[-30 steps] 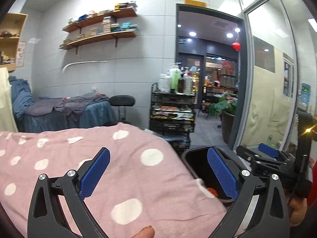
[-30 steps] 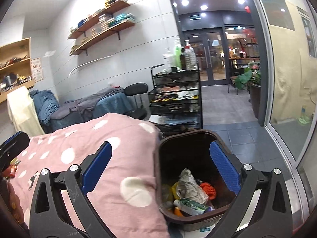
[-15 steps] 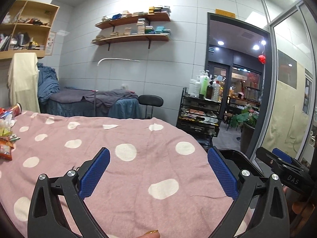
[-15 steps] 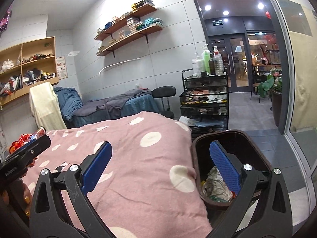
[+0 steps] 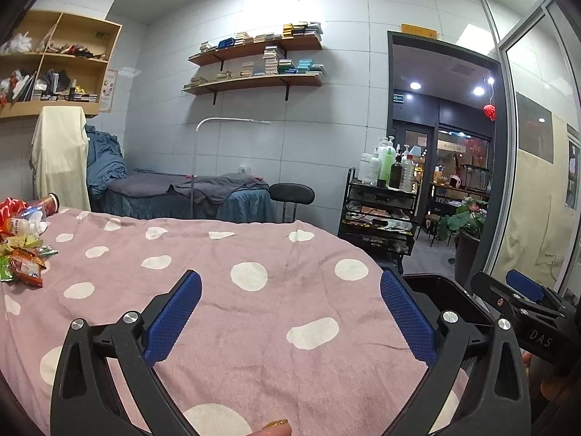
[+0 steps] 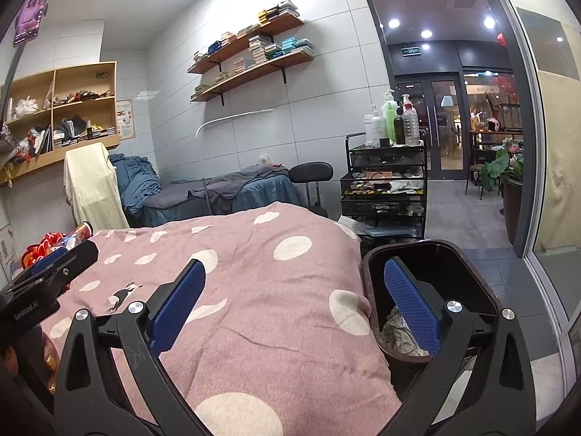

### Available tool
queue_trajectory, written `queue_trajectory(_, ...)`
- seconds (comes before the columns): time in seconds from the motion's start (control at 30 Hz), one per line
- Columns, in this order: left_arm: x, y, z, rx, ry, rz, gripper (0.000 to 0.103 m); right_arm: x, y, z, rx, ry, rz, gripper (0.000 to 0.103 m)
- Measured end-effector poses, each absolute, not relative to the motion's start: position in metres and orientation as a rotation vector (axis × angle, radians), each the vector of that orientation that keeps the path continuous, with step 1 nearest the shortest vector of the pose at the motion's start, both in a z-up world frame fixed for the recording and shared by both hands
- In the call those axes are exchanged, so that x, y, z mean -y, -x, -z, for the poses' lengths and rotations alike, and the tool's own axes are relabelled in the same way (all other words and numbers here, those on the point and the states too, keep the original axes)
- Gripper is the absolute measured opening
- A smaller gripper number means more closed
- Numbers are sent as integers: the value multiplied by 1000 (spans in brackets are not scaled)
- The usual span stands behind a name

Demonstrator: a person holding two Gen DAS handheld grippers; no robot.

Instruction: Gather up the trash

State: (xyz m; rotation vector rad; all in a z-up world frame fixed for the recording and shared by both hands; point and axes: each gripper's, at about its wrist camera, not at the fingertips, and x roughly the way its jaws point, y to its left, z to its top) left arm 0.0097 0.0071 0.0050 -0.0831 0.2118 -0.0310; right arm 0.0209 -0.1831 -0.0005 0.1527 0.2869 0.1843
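Both grippers, left gripper [image 5: 290, 312] and right gripper [image 6: 294, 301], are held wide open and empty, now swung from the trash bin [image 6: 468, 272] toward the wrapper pile [image 5: 21, 250] on the polka-dot blanket [image 5: 254, 290]; another pickup is likely next.

White tiled walls [image 5: 326, 138], two wooden wall shelves [image 5: 254, 81] stacked with boxes, cubby shelf [image 5: 54, 69] left. Blue-draped massage bed [image 5: 189, 196], black stool [image 5: 291, 193], black trolley [image 5: 381, 218] with bottles, glass partition [image 6: 552, 145], grey tile floor [image 6: 468, 218].
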Motion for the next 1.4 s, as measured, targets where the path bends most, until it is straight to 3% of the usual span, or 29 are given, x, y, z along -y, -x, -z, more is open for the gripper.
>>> queue_trajectory(1.4, -13, -3, -10, -188, 88, 3, 98, 182, -21, -3, -292, -152, -183, 98)
